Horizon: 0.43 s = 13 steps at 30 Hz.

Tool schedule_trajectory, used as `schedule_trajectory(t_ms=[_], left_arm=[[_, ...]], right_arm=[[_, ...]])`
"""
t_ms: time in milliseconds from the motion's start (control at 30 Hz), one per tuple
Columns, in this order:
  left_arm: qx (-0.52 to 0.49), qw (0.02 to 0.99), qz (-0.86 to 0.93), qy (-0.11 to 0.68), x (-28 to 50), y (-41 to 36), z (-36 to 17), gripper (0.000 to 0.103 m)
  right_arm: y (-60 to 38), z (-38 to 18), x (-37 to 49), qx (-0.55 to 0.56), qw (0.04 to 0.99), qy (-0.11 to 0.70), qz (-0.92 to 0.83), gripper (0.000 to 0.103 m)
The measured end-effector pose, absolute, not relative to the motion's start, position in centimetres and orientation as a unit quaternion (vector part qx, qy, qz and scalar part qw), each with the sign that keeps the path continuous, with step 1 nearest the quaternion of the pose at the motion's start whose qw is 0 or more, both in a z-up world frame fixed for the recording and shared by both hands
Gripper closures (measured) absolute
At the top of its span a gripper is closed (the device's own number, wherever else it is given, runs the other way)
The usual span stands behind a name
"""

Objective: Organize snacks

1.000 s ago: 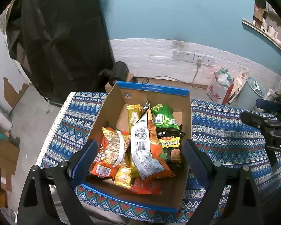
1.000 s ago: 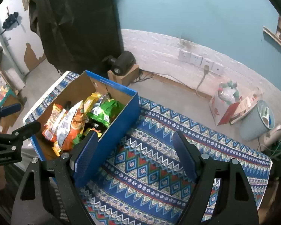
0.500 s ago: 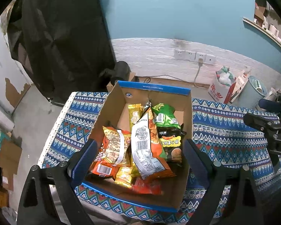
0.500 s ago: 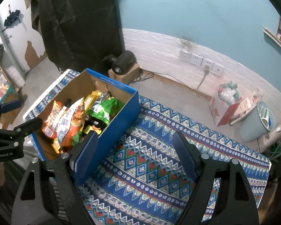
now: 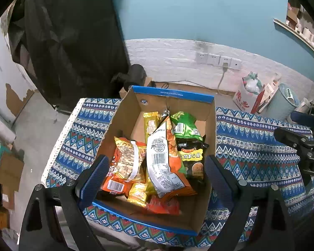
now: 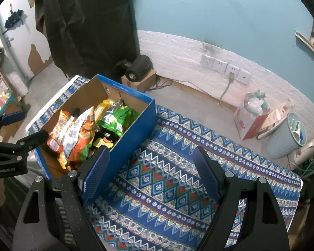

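Crinkly foil snack packets (image 5: 157, 156) heaped in blue-rimmed cardboard box (image 5: 173, 94) on patterned woven cloth (image 6: 167, 188); barcodes and Chinese print visible, brand unreadable. Left gripper (image 5: 155, 179) spread wide above box, empty. Right gripper (image 6: 150, 173) likewise spread, over cloth.

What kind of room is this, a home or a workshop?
Probably a lived-in spare room used for storage, not a workshop: a cardboard box of snacks sits on a patterned tablecloth, with a laundry basket and wall sockets by the painted wall.
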<state>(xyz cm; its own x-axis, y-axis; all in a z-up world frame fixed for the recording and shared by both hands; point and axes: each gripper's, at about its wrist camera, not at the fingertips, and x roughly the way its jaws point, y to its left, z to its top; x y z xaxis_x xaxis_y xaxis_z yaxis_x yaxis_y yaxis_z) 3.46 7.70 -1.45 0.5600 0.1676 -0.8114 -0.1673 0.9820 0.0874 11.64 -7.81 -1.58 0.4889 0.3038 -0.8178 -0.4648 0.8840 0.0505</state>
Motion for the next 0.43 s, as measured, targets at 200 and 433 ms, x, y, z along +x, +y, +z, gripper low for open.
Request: schedule_trajectory(t_ms=[200,433], left_arm=[[0.002,0.884,0.092,0.458,3.37,7.52,-1.35,0.009],[0.001,0.884,0.093,0.458,3.47,7.64,-1.36,0.009]], right_arm=[[-7.86,-1.67,11.54,-0.09,0.857,0.454,0.225,0.022],[-7.8,-1.67,11.54,-0.09,0.858,0.454,0.225,0.022]])
